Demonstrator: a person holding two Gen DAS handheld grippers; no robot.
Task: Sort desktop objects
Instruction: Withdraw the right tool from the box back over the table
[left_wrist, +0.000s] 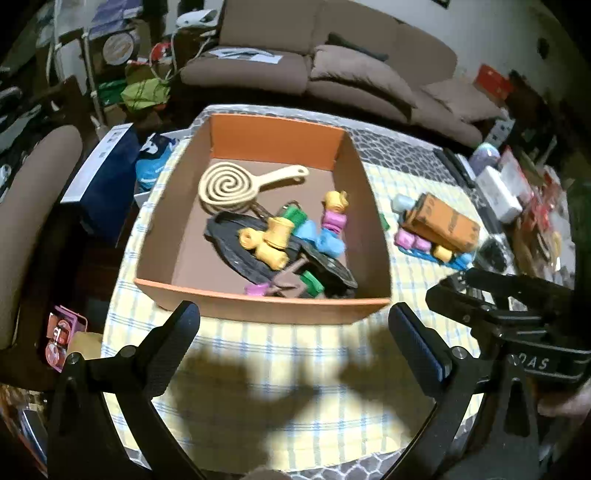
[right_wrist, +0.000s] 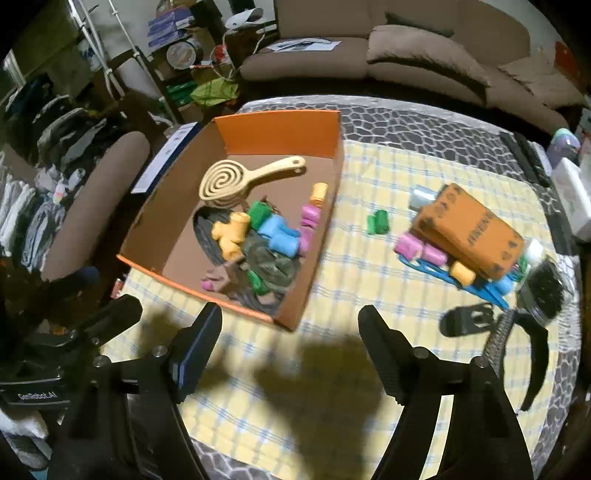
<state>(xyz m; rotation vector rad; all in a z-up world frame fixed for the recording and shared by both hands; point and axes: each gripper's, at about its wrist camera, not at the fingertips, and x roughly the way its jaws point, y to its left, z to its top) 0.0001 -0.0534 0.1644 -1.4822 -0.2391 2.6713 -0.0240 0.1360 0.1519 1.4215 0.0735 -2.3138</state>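
Both grippers hang over the checked tablecloth (right_wrist: 362, 258), between pickups. The left gripper (left_wrist: 293, 332) is spread wide w/ nothing between its fingers; the right gripper (right_wrist: 290, 334) is likewise released and empty. The orange cardboard box (left_wrist: 258, 136) sits just ahead of the left gripper and already holds part of the haul: a cream spiral trivet (left_wrist: 229, 186), yellow, blue, pink and green rollers (left_wrist: 273, 236) and dark items underneath.

Still out on the cloth, well to the right of the box: an orange carton (right_wrist: 469, 229) lying on more rollers and a blue hanger-like piece, a lone green roller (right_wrist: 377, 222) between box and pile, plus a black strap item (right_wrist: 469, 320) near the right gripper's far finger.

Judgement: sorting is approx. half done, w/ the current step a reach for the next piece. Next move likely calls for the right gripper to swing toward the green roller or the pile, straddle one item and close.
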